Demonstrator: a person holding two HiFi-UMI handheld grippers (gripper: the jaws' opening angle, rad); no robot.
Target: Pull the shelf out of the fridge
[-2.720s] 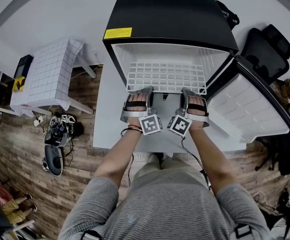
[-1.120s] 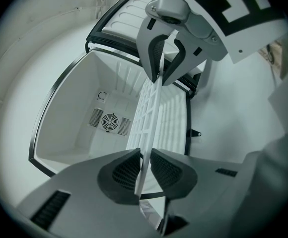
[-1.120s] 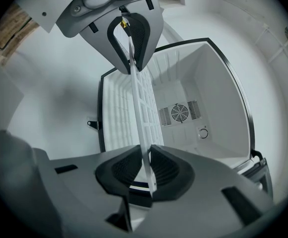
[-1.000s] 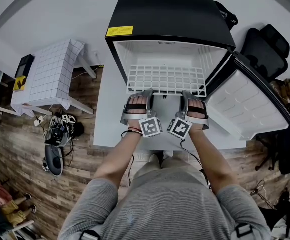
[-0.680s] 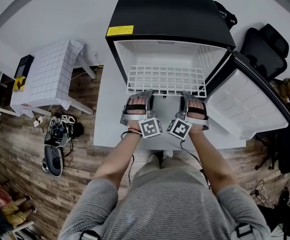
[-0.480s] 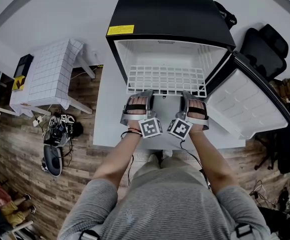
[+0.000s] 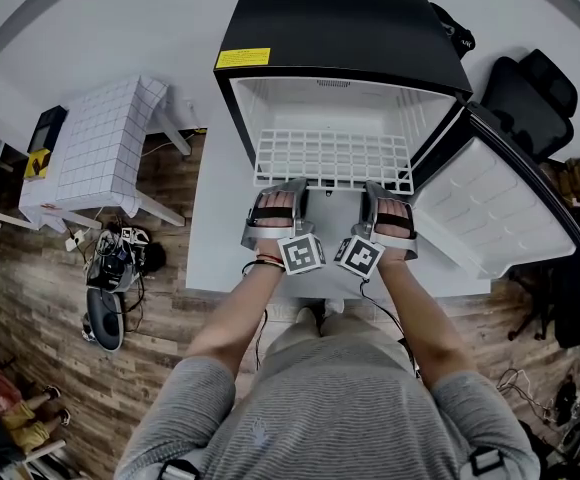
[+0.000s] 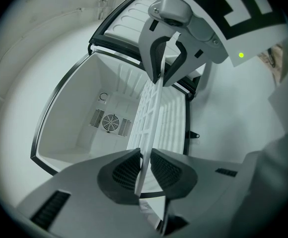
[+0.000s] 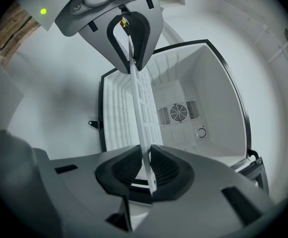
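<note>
Gripping the front edge of the white shelf [image 7: 333,158], the left gripper [image 8: 144,163] and the right gripper [image 9: 148,168] sit side by side. Each has its two jaws pressed tight on the thin rim. The left one bites a bit left of the middle of that edge, and the right one a bit right of it.

The shelf lies flat inside the fridge [image 7: 340,28]. Most of it is in the box and its front edge is at the mouth. The fridge stands on the far part of the desk [image 7: 210,238]. Its door [image 7: 495,203] is swung wide open to the right, off to the side of the shelf. A round fan grille [image 9: 178,113] sits on the back wall of the fridge. A yellow sticker [image 7: 236,61] is at the front left corner of the fridge top.

The person stands at the near edge of the desk with both arms reaching forward. Left of the desk is a small white table [image 7: 100,143]. A tangle of cables [image 7: 110,258] lies near it on the wood floor [image 7: 30,308]. A black chair [image 7: 530,93] stands past the door on the right.
</note>
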